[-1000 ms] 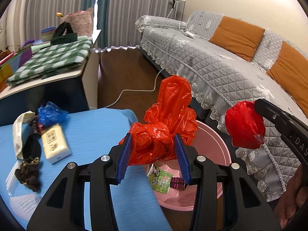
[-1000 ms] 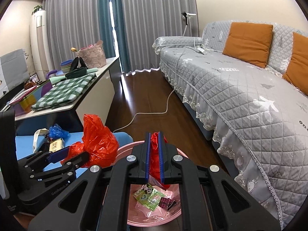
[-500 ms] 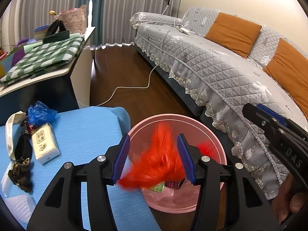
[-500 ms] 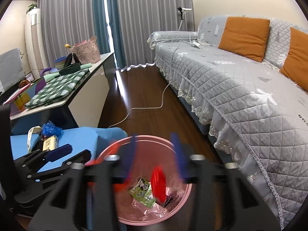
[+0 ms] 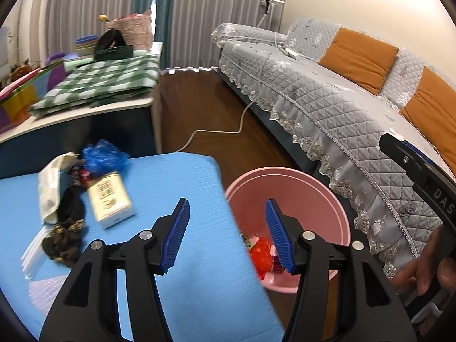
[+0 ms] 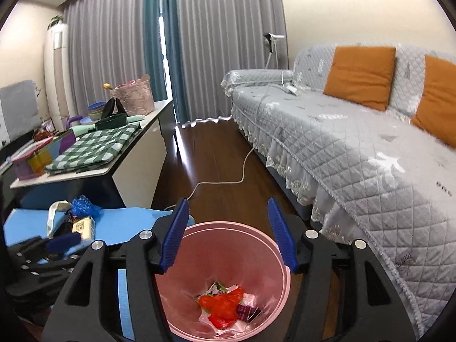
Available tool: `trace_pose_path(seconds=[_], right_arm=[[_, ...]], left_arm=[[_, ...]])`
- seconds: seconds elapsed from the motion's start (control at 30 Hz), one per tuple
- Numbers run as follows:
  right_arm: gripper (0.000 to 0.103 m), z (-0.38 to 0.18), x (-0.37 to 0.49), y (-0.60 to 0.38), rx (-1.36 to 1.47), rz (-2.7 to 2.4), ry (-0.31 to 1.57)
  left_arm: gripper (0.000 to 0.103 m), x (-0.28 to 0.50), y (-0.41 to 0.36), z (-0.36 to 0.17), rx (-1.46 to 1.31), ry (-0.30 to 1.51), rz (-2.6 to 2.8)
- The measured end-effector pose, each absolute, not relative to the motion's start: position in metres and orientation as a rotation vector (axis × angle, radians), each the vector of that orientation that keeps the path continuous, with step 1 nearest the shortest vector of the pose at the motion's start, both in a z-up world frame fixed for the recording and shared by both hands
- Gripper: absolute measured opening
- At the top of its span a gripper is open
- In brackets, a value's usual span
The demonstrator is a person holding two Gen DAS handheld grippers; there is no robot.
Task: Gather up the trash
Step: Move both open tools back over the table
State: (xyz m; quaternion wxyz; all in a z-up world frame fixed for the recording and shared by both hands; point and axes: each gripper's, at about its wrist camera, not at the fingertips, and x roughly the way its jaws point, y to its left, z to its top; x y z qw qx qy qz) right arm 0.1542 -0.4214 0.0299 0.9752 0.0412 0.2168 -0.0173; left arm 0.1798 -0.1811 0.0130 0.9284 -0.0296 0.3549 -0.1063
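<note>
A pink bin stands on the floor beside a blue table; it also shows in the left wrist view. Red plastic bags lie inside it with wrappers; a bit of red bag shows in the left view. My left gripper is open and empty over the table's right edge. My right gripper is open and empty above the bin. On the table lie a blue bag, a cream packet, a white strip and dark cloth.
A grey quilted sofa with orange cushions runs along the right. A white cable crosses the dark wood floor. A side counter with a green checked cloth and boxes stands behind the table on the left.
Both grippers opened and let go of their red bags, which fell into the pink bin. The left gripper has swung left toward the table; the right sits higher over the bin.
</note>
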Motion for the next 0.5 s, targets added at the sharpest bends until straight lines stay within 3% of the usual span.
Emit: trace_pose_path(seconds=[0.27,0.5], right_arm=[[0.058,0.034,0.148,-0.393,0.033,-0.011,0.44],[0.065,0.035,0.142,-0.367,0.008,0.042,0.456]], left_arm=[[0.055,0.154,-0.132,0.027,-0.064,0.7,-0.171],[0.055,0.13,-0.07,0.041,-0.094,0.669,-0.099]])
